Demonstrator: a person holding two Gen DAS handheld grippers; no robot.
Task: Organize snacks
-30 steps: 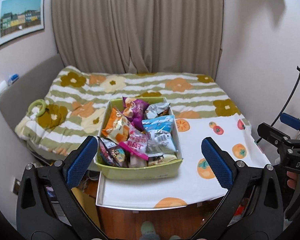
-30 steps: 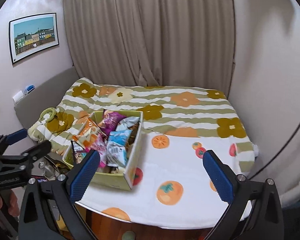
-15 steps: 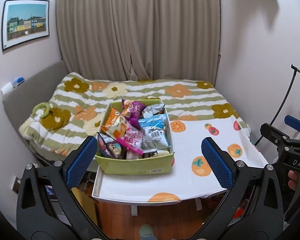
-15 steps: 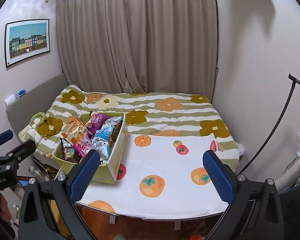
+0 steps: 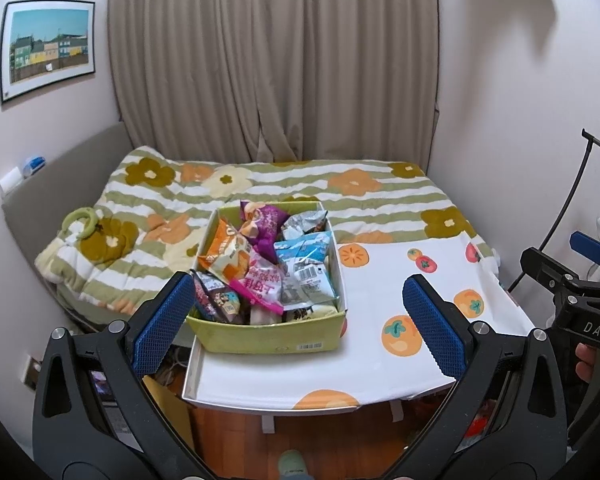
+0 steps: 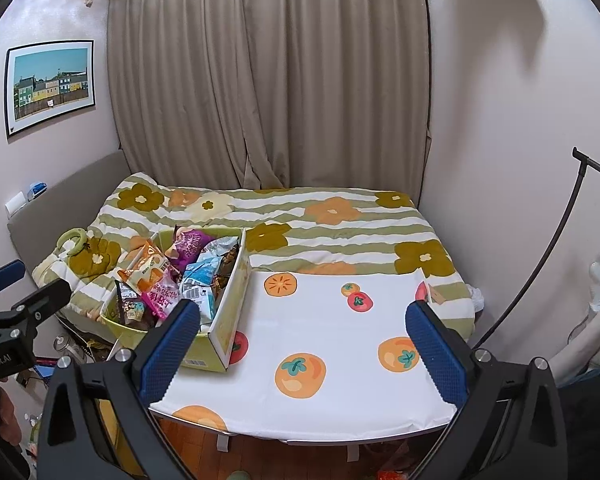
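Left wrist view: snack box sits beyond both wide-spread, empty fingers, toward the left one.

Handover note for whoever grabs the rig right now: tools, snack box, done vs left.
Left tool: open, empty, held back from the table, facing the box.
Right tool: open, empty, over the bare side of the table.
Green box sits at the table's left end on the fruit-print cloth, heaped with loose snack packets: orange, purple, pink, light blue, silver, dark.
Done: nothing visibly sorted; no packet lies on the cloth.
Left: take packets out and arrange them, probably on the open cloth to the right.
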